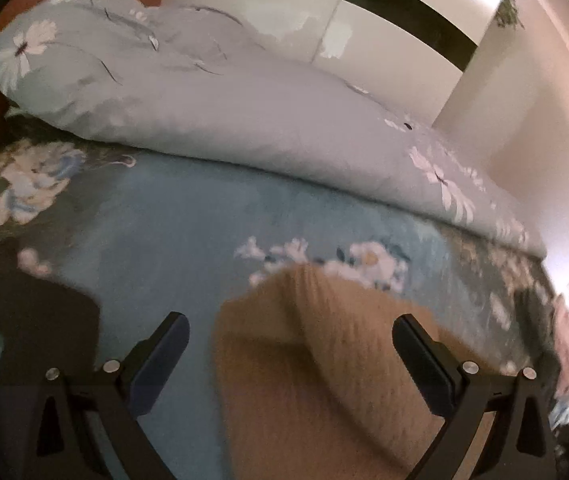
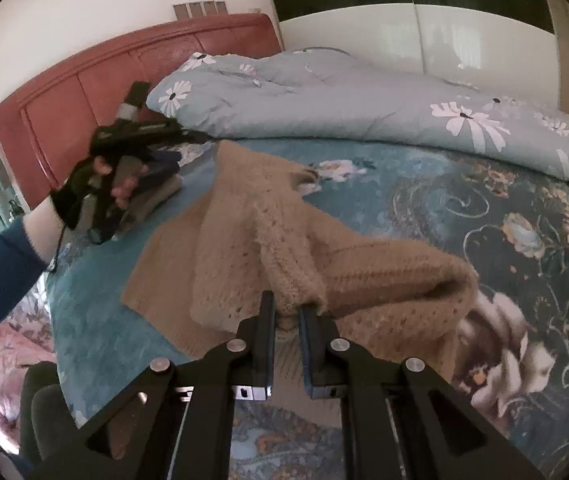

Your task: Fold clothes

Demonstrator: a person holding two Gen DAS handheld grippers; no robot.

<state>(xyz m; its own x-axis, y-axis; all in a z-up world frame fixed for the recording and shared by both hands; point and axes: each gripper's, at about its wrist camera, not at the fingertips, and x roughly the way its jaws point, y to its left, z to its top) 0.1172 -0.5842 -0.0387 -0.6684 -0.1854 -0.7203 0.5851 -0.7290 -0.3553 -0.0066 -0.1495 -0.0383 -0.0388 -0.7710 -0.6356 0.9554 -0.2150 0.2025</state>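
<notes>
A tan knitted sweater [image 2: 252,232] lies partly folded on the blue flowered bedsheet [image 2: 404,184]. My right gripper [image 2: 287,306] is shut on a fold of the sweater and holds it lifted above the bed. My left gripper [image 1: 290,330] is open and empty, above the sweater [image 1: 316,352], with the cloth below its spread fingers. In the right wrist view the left gripper [image 2: 188,136] is held in a hand above the far left of the sweater.
A grey-blue flowered quilt [image 2: 344,96] is bunched along the far side of the bed. A small stack of folded clothes [image 2: 156,188] lies near the red headboard [image 2: 84,84]. A white wardrobe [image 2: 424,28] stands behind. Dark cloth [image 1: 44,320] lies at the left.
</notes>
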